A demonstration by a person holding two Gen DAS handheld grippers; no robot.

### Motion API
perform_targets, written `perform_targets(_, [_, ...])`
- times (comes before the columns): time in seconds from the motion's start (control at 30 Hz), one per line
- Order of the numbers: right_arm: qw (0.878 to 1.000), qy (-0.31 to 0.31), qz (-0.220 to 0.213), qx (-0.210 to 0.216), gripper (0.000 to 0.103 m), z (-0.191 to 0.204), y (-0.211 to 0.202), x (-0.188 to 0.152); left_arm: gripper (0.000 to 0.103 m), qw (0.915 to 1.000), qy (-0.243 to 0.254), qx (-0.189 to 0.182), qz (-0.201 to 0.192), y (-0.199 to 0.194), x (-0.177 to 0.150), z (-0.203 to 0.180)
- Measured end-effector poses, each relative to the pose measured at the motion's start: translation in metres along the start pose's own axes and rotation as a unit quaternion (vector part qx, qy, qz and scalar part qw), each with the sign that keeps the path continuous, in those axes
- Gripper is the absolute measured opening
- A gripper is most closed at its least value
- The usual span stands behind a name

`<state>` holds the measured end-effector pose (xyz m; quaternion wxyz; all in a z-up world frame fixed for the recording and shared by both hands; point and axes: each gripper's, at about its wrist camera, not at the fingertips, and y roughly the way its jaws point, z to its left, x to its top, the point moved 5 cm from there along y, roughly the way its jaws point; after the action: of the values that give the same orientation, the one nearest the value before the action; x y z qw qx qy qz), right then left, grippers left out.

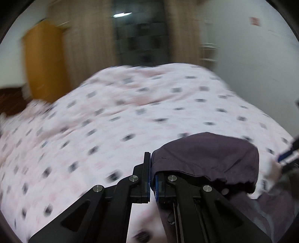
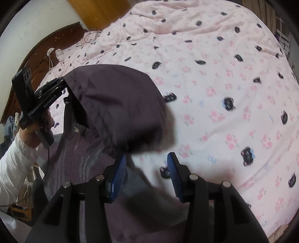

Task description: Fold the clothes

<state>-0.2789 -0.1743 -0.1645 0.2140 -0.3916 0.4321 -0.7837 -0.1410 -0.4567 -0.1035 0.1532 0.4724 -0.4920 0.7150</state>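
Purple jacket being lifted by its hood over a pink patterned bed.

A pink quilt (image 2: 214, 78) printed with roses and dark cat faces is covering the bed; a dark wooden headboard (image 2: 37, 56) is curving at ten o'clock in the right wrist view, with an orange wardrobe (image 2: 97, 11) at twelve. A white-sleeved hand (image 2: 35, 130) at nine o'clock is gripping the left gripper (image 1: 151, 173), whose jaws are pinching together on the purple jacket (image 2: 115, 104), its hood draping over one finger. The right gripper (image 2: 147, 172) at six o'clock is pointing down with blue pads (image 2: 172, 173) standing apart, jacket fabric lying below them, not pressed.
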Motion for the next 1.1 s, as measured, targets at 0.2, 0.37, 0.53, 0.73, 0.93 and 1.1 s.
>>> perform_targets(0.2, [1.0, 0.0, 0.005, -0.004, 0.048, 0.023, 0.033, 0.032, 0.003, 0.9928, -0.082, 0.027, 0.083, 0.023, -0.056, 0.041])
perform_targets(0.37, [0.997, -0.048, -0.011, -0.056, 0.048, 0.069, 0.067, 0.05, 0.003, 0.9921, -0.096, 0.021, 0.078, 0.022, -0.066, 0.04])
perform_targets(0.53, [0.992, -0.054, -0.042, -0.105, 0.048, 0.112, 0.106, 0.056, 0.003, 0.992, -0.106, 0.02, 0.065, 0.021, -0.058, 0.041])
perform_targets(0.73, [0.986, 0.019, -0.072, -0.148, 0.013, 0.096, 0.112, 0.072, 0.004, 0.9913, -0.117, 0.018, 0.059, 0.019, -0.052, 0.042])
perform_targets(0.93, [0.983, 0.015, -0.111, -0.149, 0.007, 0.081, 0.063, 0.098, 0.004, 0.9941, -0.106, 0.017, 0.011, 0.008, -0.031, 0.029])
perform_targets(1.1, [0.956, -0.085, -0.218, -0.18, 0.006, 0.107, -0.007, 0.103, 0.006, 0.9926, -0.049, 0.048, -0.101, -0.033, -0.011, 0.009])
